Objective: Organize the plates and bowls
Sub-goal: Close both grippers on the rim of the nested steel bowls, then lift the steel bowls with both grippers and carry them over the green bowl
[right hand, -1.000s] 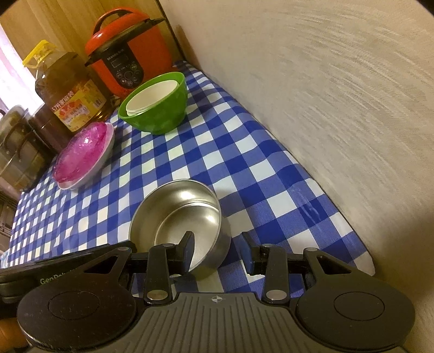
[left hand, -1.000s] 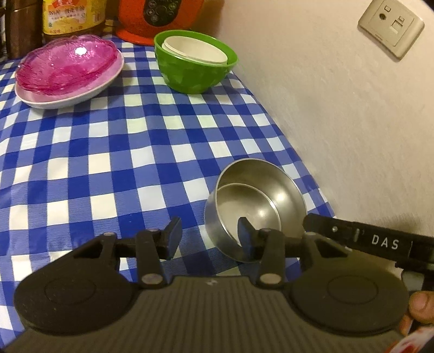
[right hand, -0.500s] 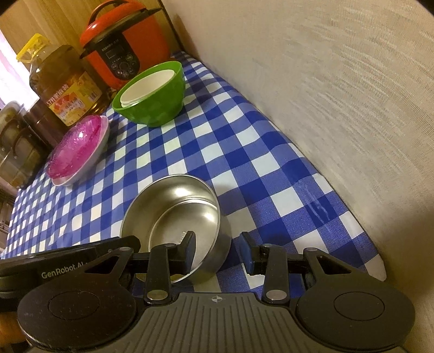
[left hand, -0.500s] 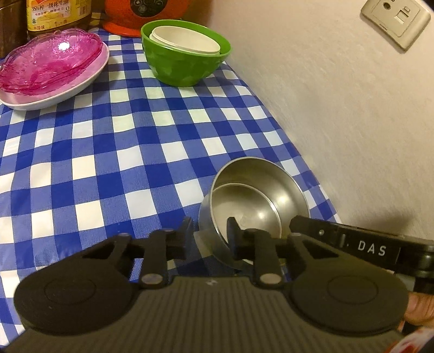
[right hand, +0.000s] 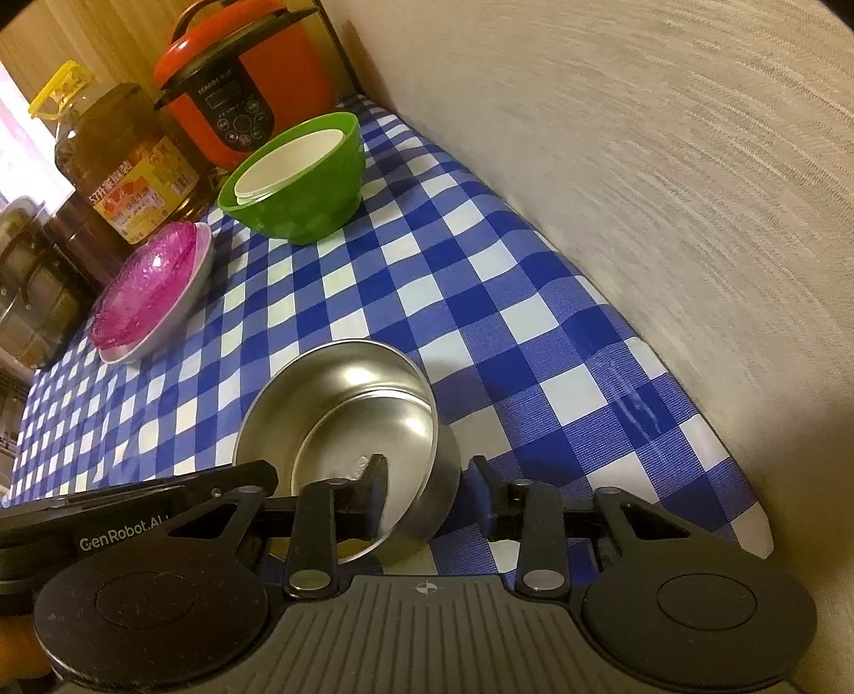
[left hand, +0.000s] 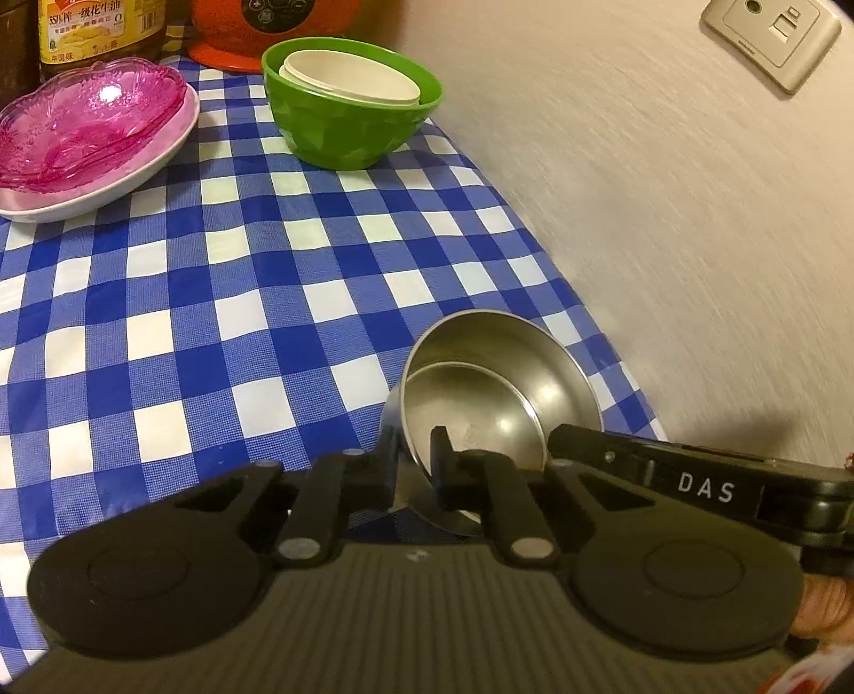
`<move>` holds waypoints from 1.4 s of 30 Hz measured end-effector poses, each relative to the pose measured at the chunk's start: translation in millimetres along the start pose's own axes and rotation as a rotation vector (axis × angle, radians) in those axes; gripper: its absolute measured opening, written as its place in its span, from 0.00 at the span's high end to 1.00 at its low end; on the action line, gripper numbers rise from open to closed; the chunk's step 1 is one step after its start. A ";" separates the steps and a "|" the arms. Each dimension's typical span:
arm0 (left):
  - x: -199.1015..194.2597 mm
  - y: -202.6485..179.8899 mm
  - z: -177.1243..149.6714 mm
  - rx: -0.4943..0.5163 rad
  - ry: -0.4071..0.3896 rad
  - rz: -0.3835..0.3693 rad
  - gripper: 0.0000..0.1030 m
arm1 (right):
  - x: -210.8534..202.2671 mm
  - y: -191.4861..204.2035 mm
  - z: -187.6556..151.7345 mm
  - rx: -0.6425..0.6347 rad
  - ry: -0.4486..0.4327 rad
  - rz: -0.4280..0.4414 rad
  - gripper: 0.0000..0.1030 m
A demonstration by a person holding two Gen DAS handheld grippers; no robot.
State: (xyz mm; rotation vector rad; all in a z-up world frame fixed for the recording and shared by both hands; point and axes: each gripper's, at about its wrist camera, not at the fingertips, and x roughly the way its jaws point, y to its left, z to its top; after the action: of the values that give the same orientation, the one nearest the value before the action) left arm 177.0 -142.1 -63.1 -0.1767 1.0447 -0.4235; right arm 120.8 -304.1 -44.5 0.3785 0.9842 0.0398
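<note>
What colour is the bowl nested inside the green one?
Cream white bowl in the green bowl; clearest in the left wrist view.

"DAS" on right hand-held gripper; "GenRobot.AI" on left hand-held gripper.

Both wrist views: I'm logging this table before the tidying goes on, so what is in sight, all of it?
steel bowls: two, silver, nested and tilted, near end by the wall
green bowl: one, far end
white bowl: one, inside the green bowl
pink glass dishes: a stack, count unclear, on the white plate
white plate: one, left of the green bowl
cooker: one, red, far corner
oil bottle: one, amber, yellow cap
tablecloth: blue-white check
wall socket: one, beige
left gripper: black, clamped on the steel rim
right gripper: black, closing astride the rim
fingers: lower right edge
</note>
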 end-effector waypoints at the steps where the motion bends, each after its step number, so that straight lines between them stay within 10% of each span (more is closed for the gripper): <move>1: 0.2 0.3 0.1 -0.001 0.000 -0.001 0.90 | 0.7 0.3 -0.2 -0.001 0.003 0.002 0.78; 42: -43.8 1.2 56.5 -0.060 -0.159 0.036 0.91 | -18.8 38.8 60.6 -0.066 -0.078 0.050 0.86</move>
State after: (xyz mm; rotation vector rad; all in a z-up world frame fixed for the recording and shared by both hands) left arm 207.4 -125.9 -0.4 -0.2408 0.9029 -0.3399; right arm 165.2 -289.6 13.3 0.3420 0.8937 0.1017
